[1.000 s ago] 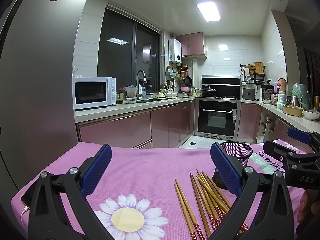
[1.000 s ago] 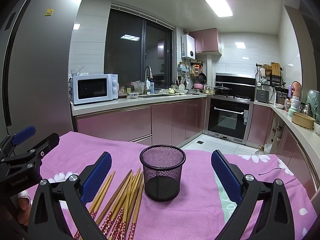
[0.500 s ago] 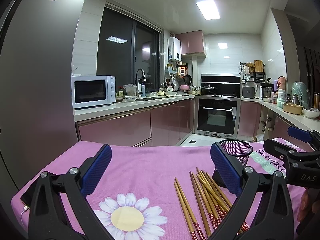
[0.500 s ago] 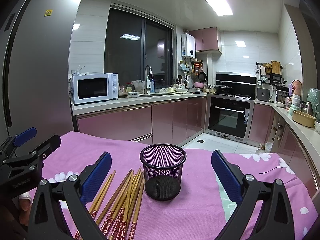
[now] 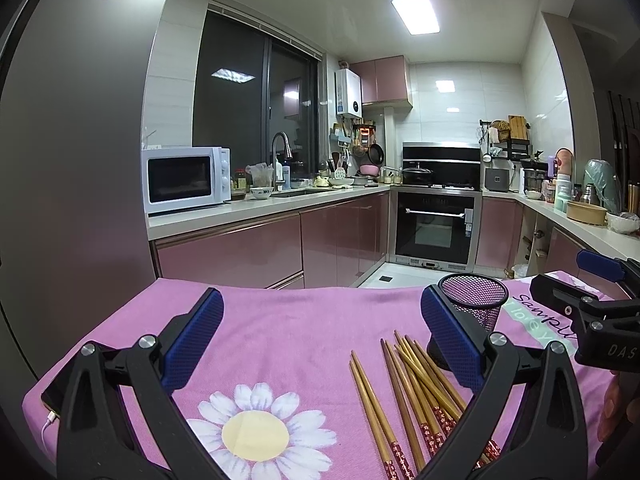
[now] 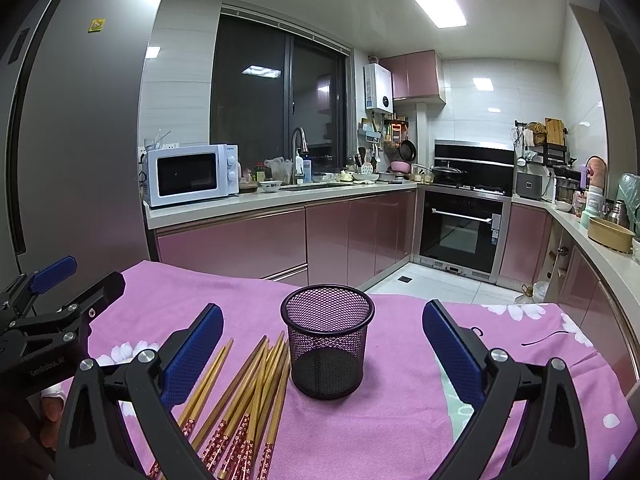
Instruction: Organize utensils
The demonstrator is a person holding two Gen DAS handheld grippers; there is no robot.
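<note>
I hold one gripper in each hand above a bench covered with a pink cloth printed with white daisies. My left gripper has its two blue-padded fingers spread wide apart, with nothing between them. My right gripper is spread wide too, and holds nothing.

Seen from the right wrist, a black mesh cup stands upright on the cloth, framed between my right gripper's fingers but not touched by them. It looks empty. Just beside the cup, on its left, a loose bundle of wooden chopsticks lies flat on the cloth. Their plain tips point toward the far edge of the bench and their red patterned ends point toward the near edge. Some overlap one another; two lie a little apart on the left side of the bundle.

Seen from the left wrist, the same chopsticks lie toward the right side of the bench, partly behind my left gripper's right finger. The mesh cup stands behind that finger, nearer the far edge. A large daisy print sits on the cloth near the near edge, between my left gripper's fingers.

Each gripper shows in the other's view, at the side, with part of my hand behind it.

Beyond the bench is a kitchen with pink cabinets, a white microwave on the worktop, a dark window and a built-in oven.
</note>
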